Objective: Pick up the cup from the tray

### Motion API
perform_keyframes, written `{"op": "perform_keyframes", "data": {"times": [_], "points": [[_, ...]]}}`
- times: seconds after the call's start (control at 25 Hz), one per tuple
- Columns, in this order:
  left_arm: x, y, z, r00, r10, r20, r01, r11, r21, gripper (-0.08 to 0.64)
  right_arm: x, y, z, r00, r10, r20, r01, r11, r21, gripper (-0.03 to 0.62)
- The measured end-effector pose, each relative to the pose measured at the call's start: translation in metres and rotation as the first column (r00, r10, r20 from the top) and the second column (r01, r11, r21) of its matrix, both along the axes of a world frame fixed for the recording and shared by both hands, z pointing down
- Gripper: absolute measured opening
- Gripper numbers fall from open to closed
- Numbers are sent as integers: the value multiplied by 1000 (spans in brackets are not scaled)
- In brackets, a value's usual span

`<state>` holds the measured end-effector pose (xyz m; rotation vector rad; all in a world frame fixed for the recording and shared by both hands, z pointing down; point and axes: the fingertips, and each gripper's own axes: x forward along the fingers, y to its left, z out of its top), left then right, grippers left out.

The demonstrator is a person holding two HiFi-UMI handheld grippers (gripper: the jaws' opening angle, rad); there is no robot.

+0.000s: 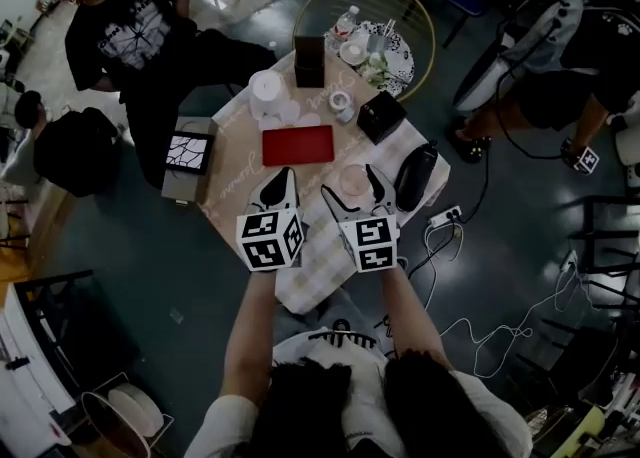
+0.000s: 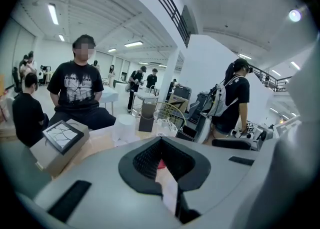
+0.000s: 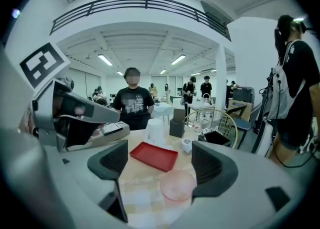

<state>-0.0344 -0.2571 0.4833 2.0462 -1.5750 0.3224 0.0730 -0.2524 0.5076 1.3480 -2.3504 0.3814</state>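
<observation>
While both units hang over near edge of table point(image 1: 238, 178), I read right hand-held gripper point(image 1: 350, 182) jaws wide apart, clamping nothing. Pink cup point(image 3: 177, 184) stands on table between them, closer to right jaw; contact unclear. Left hand-held gripper point(image 1: 286, 178) jaws together, empty, tips toward red tray point(image 1: 297, 145). Cup sits off tray, just lower right of it in head view. Person in black shirt point(image 1: 130, 26) upper left.
</observation>
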Motion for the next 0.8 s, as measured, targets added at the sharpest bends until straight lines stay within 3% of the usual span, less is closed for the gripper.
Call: {"op": "perform_keyframes", "data": {"times": [0.2, 0.32, 0.4, 0.52, 0.64, 0.8], "points": [[-7, 11, -7, 997, 11, 74, -12, 1000, 13, 3, -13, 20, -1, 1000, -14, 10, 15, 996, -87, 395], [-6, 22, -8, 998, 11, 69, -11, 1000, 10, 3, -19, 33, 2, 998, -28, 60, 37, 985, -168, 371], [-9, 27, -8, 998, -3, 62, 2, 1000, 6, 3, -21, 38, 1, 999, -28, 44, 35, 984, -174, 344], [-12, 34, -8, 999, -16, 49, 16, 1000, 3, 3, -21, 42, -2, 1000, -13, -16, 11, 991, -135, 196], [-14, 38, -9, 999, -19, 35, 19, 1000, 3, 3, -22, 43, -5, 999, 37, 12, -35, 990, -140, 36], [-15, 41, -13, 1000, -18, 21, 18, 1000, 7, 3, -23, 43, -7, 999, 54, -2, -54, 990, -134, 8]]}}
